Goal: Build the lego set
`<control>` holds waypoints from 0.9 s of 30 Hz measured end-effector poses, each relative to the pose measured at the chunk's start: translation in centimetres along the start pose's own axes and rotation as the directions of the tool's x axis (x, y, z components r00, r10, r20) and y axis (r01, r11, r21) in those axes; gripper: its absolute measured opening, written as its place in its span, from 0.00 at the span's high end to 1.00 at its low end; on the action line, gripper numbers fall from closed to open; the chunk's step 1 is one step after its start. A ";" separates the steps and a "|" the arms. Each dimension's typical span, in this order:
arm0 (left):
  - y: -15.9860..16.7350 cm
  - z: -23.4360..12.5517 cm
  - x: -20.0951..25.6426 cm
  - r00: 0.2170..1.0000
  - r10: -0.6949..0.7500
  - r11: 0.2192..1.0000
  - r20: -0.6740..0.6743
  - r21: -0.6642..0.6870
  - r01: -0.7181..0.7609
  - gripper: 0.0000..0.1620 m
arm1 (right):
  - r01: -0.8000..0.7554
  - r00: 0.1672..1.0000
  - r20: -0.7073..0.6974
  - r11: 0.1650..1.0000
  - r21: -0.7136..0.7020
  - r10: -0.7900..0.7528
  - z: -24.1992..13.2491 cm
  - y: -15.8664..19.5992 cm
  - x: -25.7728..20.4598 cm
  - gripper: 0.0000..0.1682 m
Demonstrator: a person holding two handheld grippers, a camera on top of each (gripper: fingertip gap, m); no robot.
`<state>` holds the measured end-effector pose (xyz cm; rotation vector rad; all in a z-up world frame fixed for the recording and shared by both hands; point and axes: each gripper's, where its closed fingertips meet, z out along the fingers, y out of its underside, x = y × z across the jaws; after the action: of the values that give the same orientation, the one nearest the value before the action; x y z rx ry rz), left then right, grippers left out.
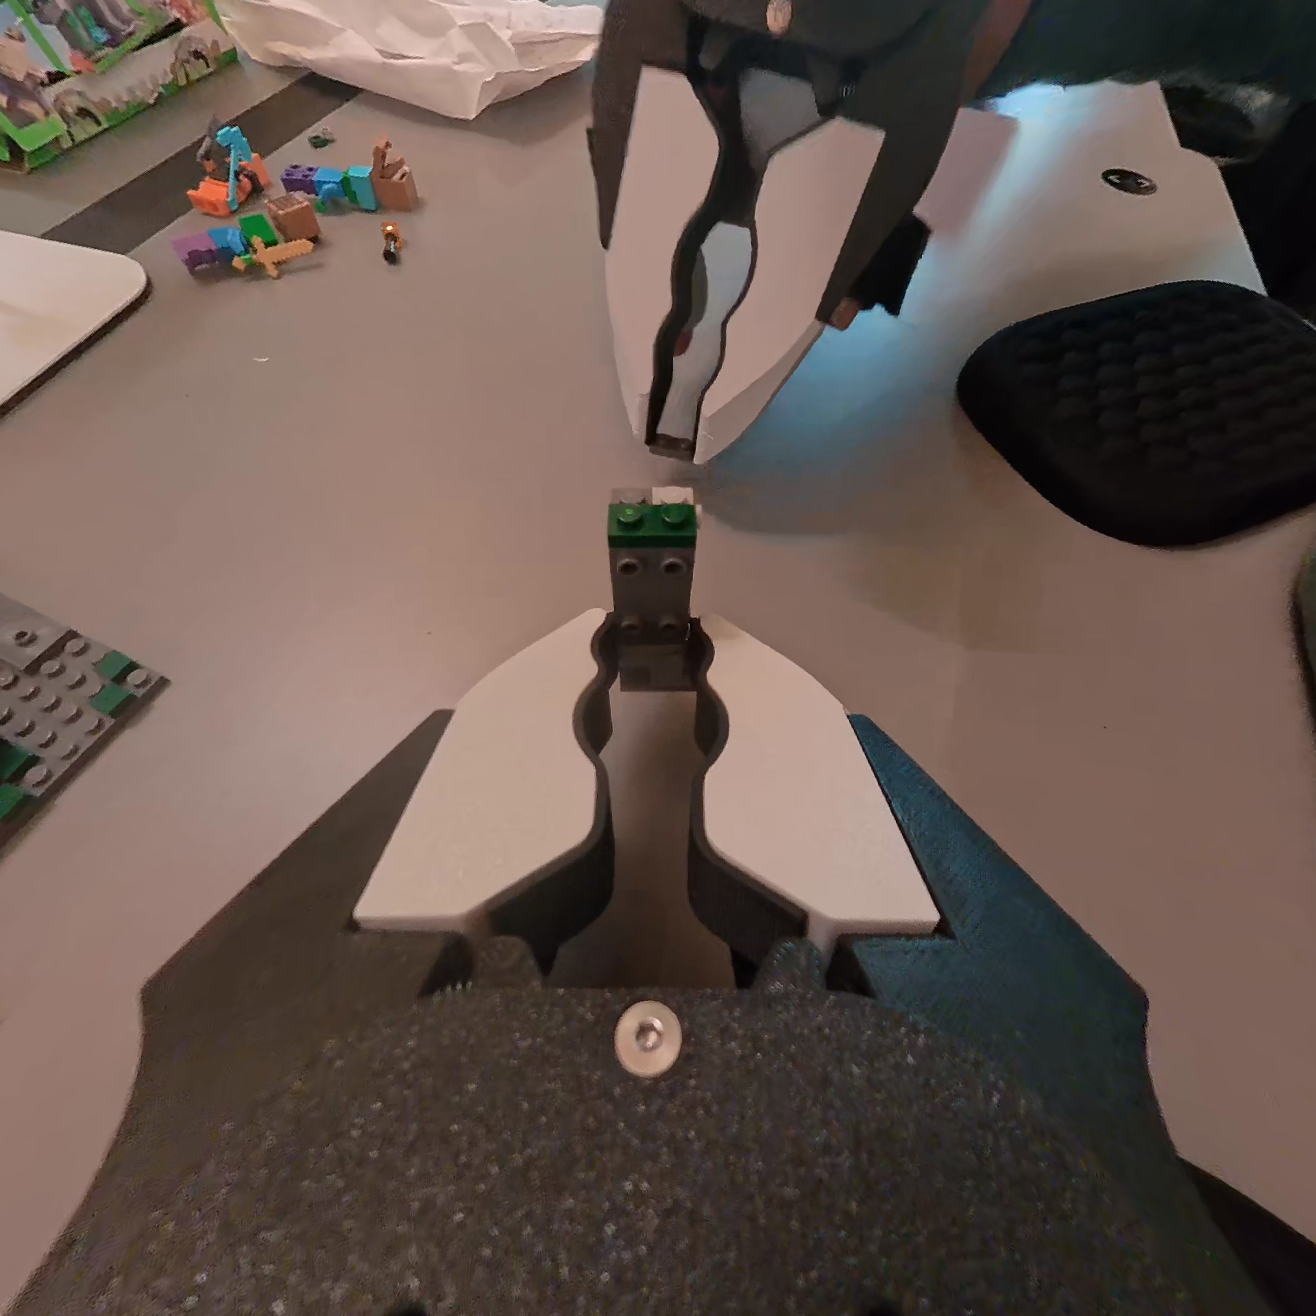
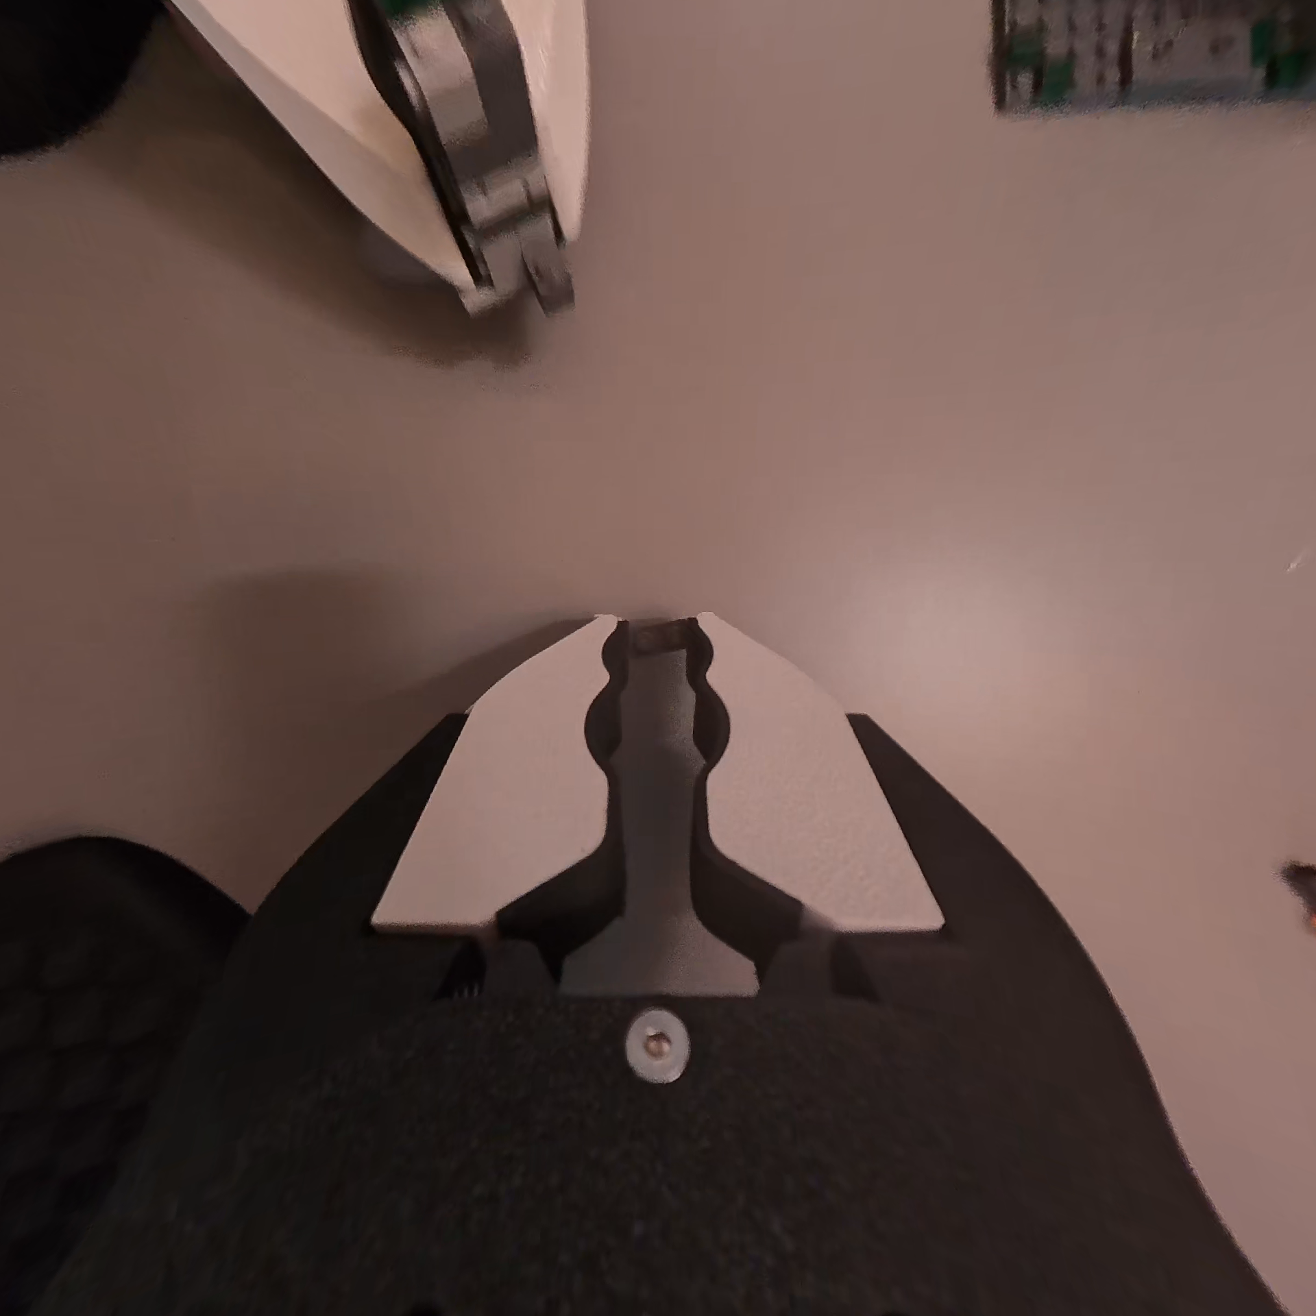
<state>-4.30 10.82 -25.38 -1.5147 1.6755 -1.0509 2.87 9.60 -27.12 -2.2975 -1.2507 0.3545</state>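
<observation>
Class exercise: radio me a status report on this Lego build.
Left tongs shut on grey-and-green brick stack. Right tongs shut on small dark piece, just beyond stack. Nothing between them.

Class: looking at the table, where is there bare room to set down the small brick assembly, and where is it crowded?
Free: the wide grey table between the loose minifigure pieces and the grey baseplate, left of the left gripper. Crowded: the far left, with the set box and white paper; the black mesh pad fills the right.

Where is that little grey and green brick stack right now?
In the left wrist view, the brick stack is centred, clamped in the left hand-held gripper, just below the right hand-held gripper.
</observation>
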 end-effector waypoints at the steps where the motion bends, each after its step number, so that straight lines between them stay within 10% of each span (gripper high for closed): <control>1: -0.1 0.0 0.2 1.000 0.008 1.000 -0.006 0.002 -0.008 0.89 | 0.024 1.000 0.006 1.000 0.014 -0.024 -0.4 -1.0 -0.3 0.91; 12: -2.2 -0.5 1.2 0.993 0.116 0.983 0.005 0.145 -0.116 0.89 | 0.293 0.956 0.025 0.956 -0.029 -0.292 -3.8 -10.3 -3.4 0.91; 27: -3.2 -1.1 1.1 0.994 0.109 0.972 0.027 0.205 -0.112 0.89 | 0.342 0.940 0.072 0.924 -0.171 -0.335 -4.0 -11.4 -4.2 0.91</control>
<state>-3.83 9.88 -21.99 -1.2791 1.5688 -1.1127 -5.73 10.11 -17.61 -2.1690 -1.7315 0.1711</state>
